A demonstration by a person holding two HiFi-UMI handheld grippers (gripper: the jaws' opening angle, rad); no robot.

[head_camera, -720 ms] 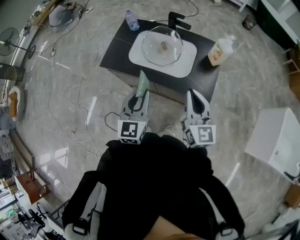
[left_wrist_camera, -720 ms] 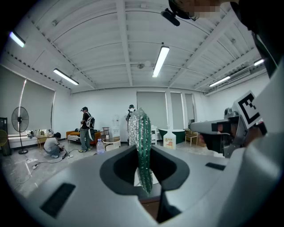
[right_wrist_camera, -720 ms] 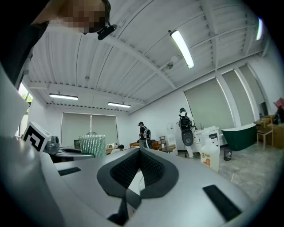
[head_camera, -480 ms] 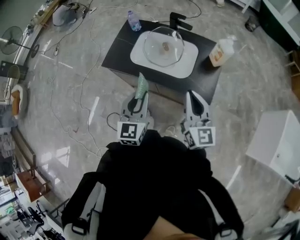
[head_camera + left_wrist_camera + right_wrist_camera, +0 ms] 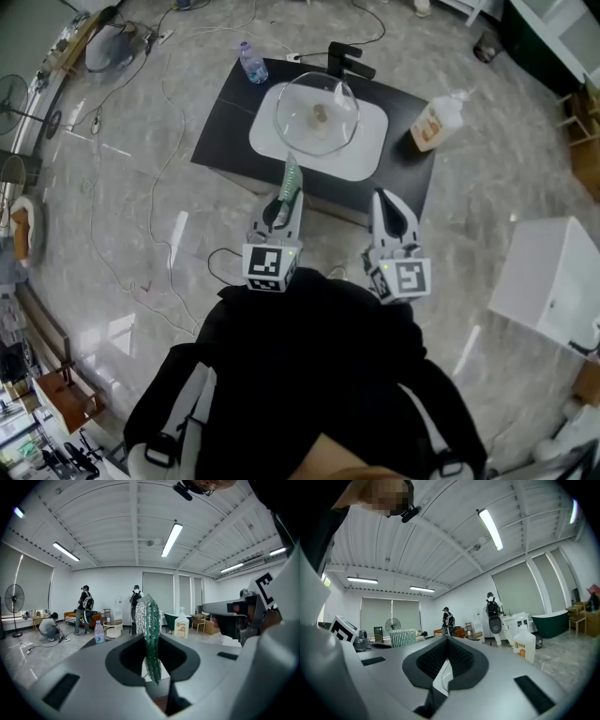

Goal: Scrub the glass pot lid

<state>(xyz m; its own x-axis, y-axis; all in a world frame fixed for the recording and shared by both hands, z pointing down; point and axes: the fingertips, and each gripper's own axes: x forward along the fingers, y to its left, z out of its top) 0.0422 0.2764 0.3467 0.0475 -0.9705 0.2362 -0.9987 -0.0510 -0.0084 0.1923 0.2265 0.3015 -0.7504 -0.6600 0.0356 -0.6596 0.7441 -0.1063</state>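
Note:
The glass pot lid (image 5: 317,113) lies in a white sink basin (image 5: 366,150) set into a black table (image 5: 225,131). My left gripper (image 5: 284,201) is shut on a green and silver scrubbing sponge (image 5: 291,176) that stands upright between its jaws, just short of the table's front edge. The left gripper view shows the sponge (image 5: 151,634) rising from the left gripper (image 5: 152,644). My right gripper (image 5: 384,197) hovers beside it, also short of the table, jaws together and holding nothing; the right gripper (image 5: 446,641) shows the same in its own view.
A soap dispenser bottle (image 5: 434,122) stands at the table's right corner, a water bottle (image 5: 249,62) at the far left corner, a black faucet (image 5: 345,58) behind the basin. Cables (image 5: 169,169) trail on the floor at left. A white cabinet (image 5: 553,281) stands at right. People (image 5: 85,609) stand far off.
The table and sink have drawn nearer. Both grippers have advanced toward the table's front edge, the left still shut on the sponge.

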